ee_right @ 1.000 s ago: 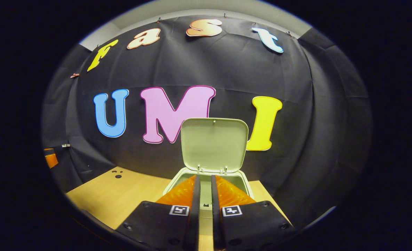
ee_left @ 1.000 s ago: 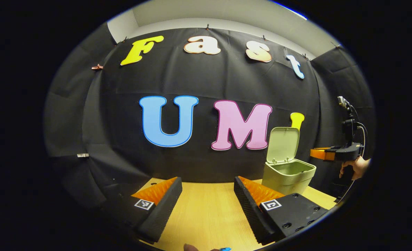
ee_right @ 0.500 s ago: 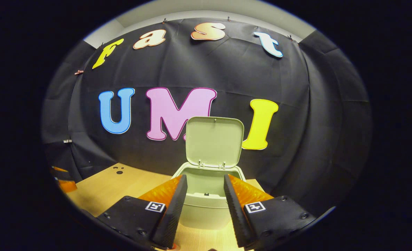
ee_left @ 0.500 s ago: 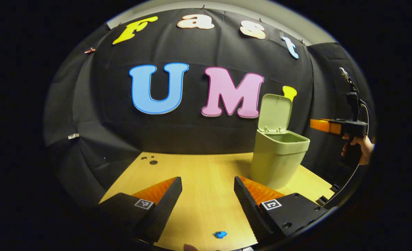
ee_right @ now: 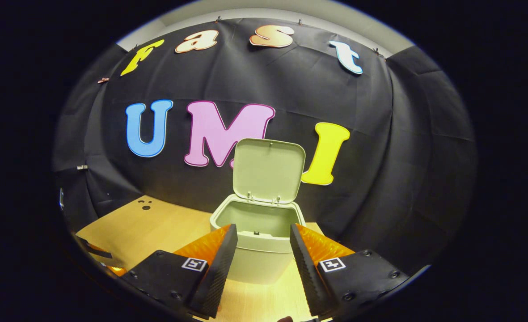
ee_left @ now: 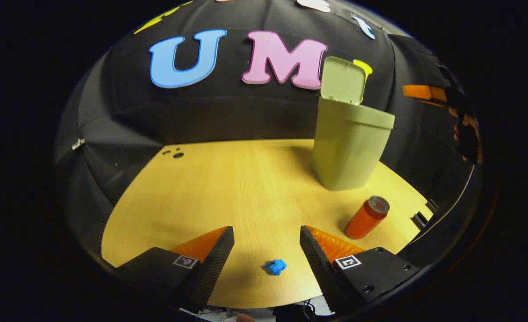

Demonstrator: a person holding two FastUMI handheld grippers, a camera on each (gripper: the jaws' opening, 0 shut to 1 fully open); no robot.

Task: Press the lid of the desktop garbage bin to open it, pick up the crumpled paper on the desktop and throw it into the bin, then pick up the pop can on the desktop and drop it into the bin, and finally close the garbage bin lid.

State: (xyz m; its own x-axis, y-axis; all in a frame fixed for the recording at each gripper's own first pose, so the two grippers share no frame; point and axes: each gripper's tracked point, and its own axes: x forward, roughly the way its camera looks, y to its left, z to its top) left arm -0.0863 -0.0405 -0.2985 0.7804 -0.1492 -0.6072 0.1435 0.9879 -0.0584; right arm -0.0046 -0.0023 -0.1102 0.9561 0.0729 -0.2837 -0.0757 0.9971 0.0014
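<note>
The pale green bin (ee_left: 351,147) stands on the wooden desktop (ee_left: 228,188) at the right, its lid (ee_left: 342,80) swung up and open. A small blue crumpled paper (ee_left: 274,267) lies near the front edge, between and just beyond my left gripper's (ee_left: 266,250) open fingers. An orange-red pop can (ee_left: 366,218) stands upright in front of the bin. In the right gripper view the bin (ee_right: 257,241) sits straight ahead with its lid (ee_right: 268,172) upright, and my right gripper (ee_right: 260,250) is open and empty in front of it.
The right gripper (ee_left: 424,93) and the hand (ee_left: 465,129) holding it hover at the far right of the left gripper view, above and beside the bin. Small dark holes (ee_left: 174,154) mark the desktop's far left corner. Black cloth walls close the booth behind.
My left gripper has tilted downward, bringing the blue paper and the can into view. My right gripper went from shut to open and drew back from the bin's mouth.
</note>
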